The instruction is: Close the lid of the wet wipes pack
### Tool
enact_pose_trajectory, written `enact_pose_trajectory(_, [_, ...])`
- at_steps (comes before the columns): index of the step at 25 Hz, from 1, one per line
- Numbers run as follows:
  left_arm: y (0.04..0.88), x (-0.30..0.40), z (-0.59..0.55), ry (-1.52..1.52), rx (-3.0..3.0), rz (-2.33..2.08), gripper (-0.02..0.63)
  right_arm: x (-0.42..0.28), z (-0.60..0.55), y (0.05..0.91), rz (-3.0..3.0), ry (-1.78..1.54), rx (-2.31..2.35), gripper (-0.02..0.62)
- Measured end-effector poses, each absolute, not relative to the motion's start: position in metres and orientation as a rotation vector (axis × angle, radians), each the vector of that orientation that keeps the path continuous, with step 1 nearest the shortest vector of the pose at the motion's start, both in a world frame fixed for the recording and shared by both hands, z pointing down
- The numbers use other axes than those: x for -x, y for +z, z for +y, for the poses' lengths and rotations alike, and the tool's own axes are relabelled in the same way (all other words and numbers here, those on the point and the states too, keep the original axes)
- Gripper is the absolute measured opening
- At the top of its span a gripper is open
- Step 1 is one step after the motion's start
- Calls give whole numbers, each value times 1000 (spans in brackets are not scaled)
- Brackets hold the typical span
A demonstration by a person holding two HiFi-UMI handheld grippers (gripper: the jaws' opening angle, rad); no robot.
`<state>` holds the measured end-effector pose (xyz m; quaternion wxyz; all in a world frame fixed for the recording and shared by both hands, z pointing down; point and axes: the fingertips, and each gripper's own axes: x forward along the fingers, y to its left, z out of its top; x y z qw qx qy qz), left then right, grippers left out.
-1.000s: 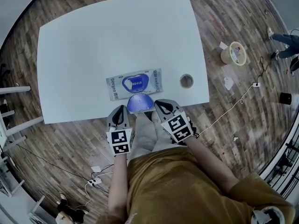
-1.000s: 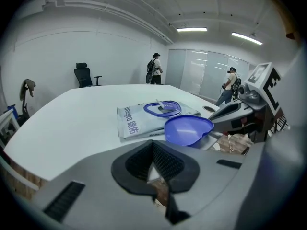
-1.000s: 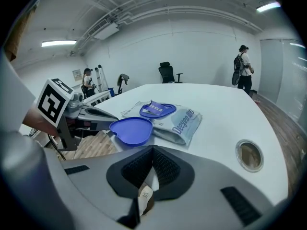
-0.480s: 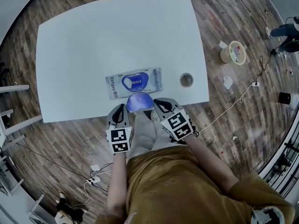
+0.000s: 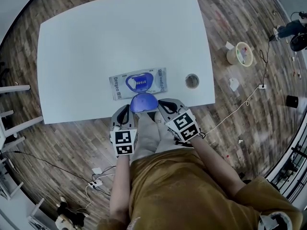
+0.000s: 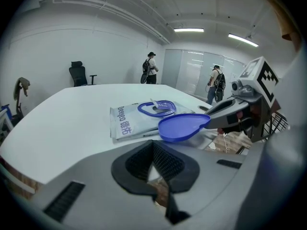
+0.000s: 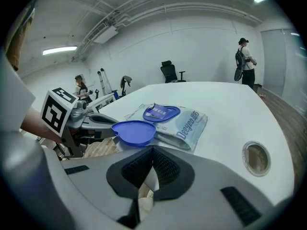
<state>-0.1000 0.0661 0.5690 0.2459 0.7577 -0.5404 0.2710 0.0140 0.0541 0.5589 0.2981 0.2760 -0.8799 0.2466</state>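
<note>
The wet wipes pack [image 5: 138, 84] lies flat near the white table's front edge [image 5: 86, 116]. Its blue lid [image 5: 144, 102] is swung open toward me and sticks out past the edge. The blue rim of the opening [image 6: 157, 108] is uncovered. My left gripper [image 5: 123, 114] hangs just off the table, left of the lid, with its jaws shut and empty. My right gripper [image 5: 165, 107] is to the lid's right, also shut and empty. In the left gripper view the lid [image 6: 182, 127] floats just beyond the left gripper [image 6: 153, 150]. The right gripper [image 7: 152, 157] sees the lid [image 7: 134, 132] and pack [image 7: 189, 121] ahead.
A round cable hole [image 5: 192, 81] sits in the table to the right of the pack. A roll-like yellow object [image 5: 240, 54] and cables lie on the wooden floor at the right. People [image 6: 151, 67] stand far across the room; an office chair [image 6: 79, 73] is by the wall.
Both grippers have crept slightly toward the table edge beside the lid. The pack and open lid have not moved. A person at the far right of the floor has shifted.
</note>
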Motion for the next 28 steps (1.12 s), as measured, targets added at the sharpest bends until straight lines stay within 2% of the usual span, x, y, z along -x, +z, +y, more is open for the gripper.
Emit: enact_pose_trajectory(28, [537, 98, 56, 750, -2153, -1503, -8, -12, 38, 534, -2396, 685, -643, 6])
